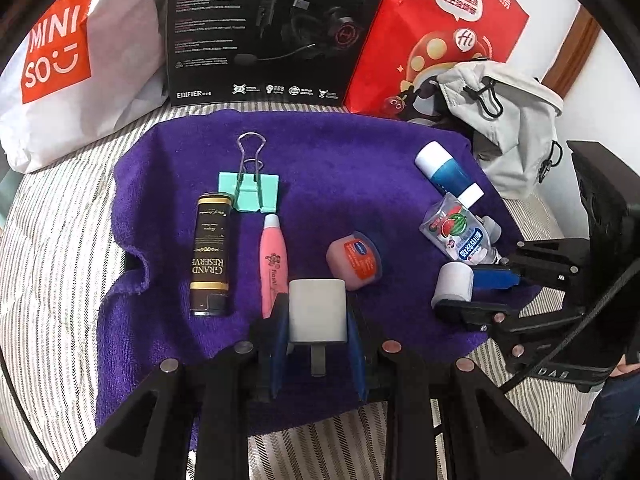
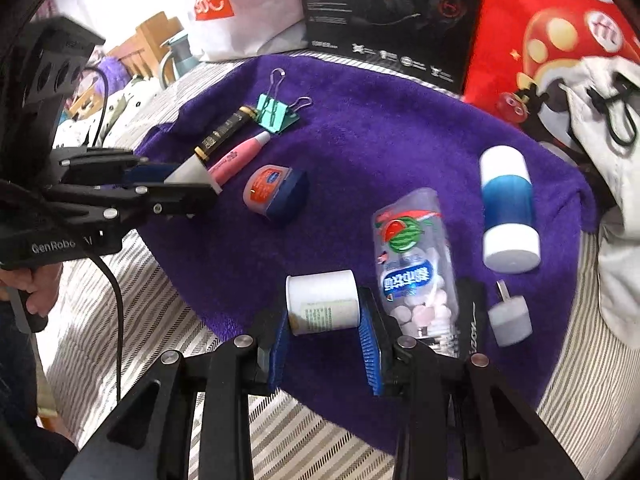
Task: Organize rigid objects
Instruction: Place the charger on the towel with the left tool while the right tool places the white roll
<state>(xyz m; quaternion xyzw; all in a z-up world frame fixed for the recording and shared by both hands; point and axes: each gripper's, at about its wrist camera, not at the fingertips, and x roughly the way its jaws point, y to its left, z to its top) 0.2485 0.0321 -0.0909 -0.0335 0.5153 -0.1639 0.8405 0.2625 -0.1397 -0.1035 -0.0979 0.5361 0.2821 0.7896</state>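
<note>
- The left tool (image 1: pixel 318 320), low in the centre of its own view, is clenched on a white square plug charger (image 1: pixel 317 311).
- The right tool (image 2: pixel 324 320) grasps a small white cylindrical jar (image 2: pixel 323 302) between blue pads, over the purple towel (image 2: pixel 380 140).
- Readable labels: "GRAND RESERVE" on the black-and-gold tube (image 1: pixel 210 256); "MINISO" on the white bag (image 1: pixel 56 46), upper left; "EDIFIER" on the black headset box (image 1: pixel 272 28).

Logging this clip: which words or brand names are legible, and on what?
"MINISO": white bag
"EDIFIER": black box; its fine print unreadable
"GRAND RESERVE": black tube
"GenRobo": left gripper body
Red bag, candy bottle: characters too blurred
</note>
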